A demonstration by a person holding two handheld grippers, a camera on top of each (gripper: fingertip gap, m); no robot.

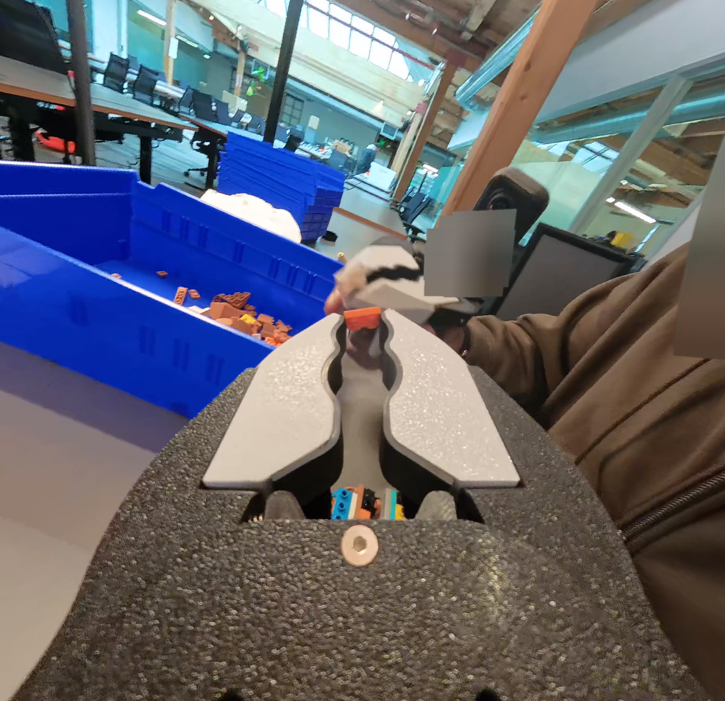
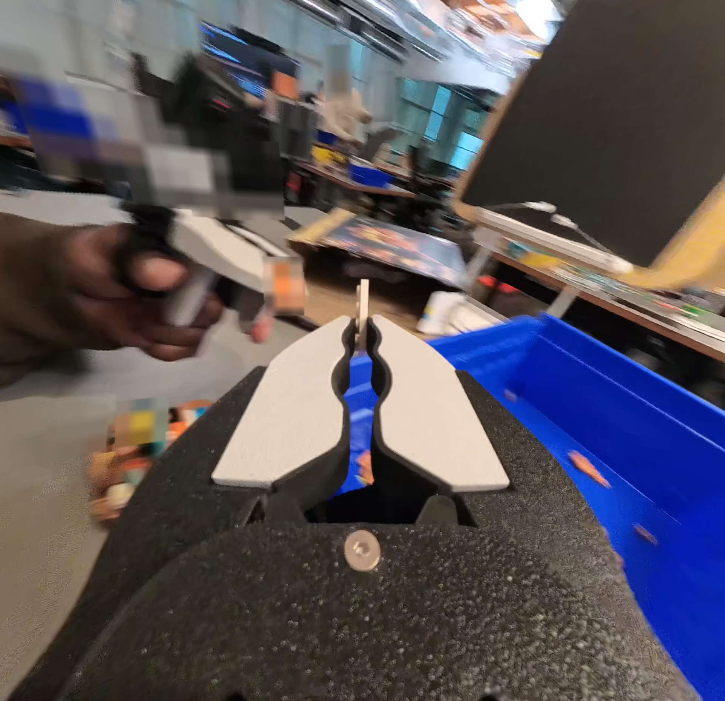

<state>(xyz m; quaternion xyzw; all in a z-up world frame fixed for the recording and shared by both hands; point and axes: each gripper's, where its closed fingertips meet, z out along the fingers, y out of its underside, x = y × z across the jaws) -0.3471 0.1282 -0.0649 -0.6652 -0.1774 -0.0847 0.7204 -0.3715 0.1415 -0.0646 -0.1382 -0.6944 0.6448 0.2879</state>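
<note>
My left gripper [image 1: 363, 325] is shut on a small orange brick [image 1: 363, 314], pinched at its fingertips and held up in the air. Just beyond it, the right gripper [image 1: 386, 280] is blurred and held by a hand. In the right wrist view my right gripper [image 2: 363, 325] is shut on a thin tan plate piece [image 2: 365, 298] that stands upright out of its tips. The left gripper [image 2: 223, 250] shows at the left in that view, held by a hand [image 2: 98, 290]. The two grippers are close together but apart.
A large blue bin [image 1: 129, 329] with several brown and orange bricks [image 1: 243, 313] lies to the left; it also shows in the right wrist view [image 2: 612, 399]. A pile of mixed coloured bricks [image 2: 129, 458] lies on the grey table below. A brown sleeve [image 1: 588, 368] is at the right. Only a small space, under 4 cm, lies between the two pairs of fingers.
</note>
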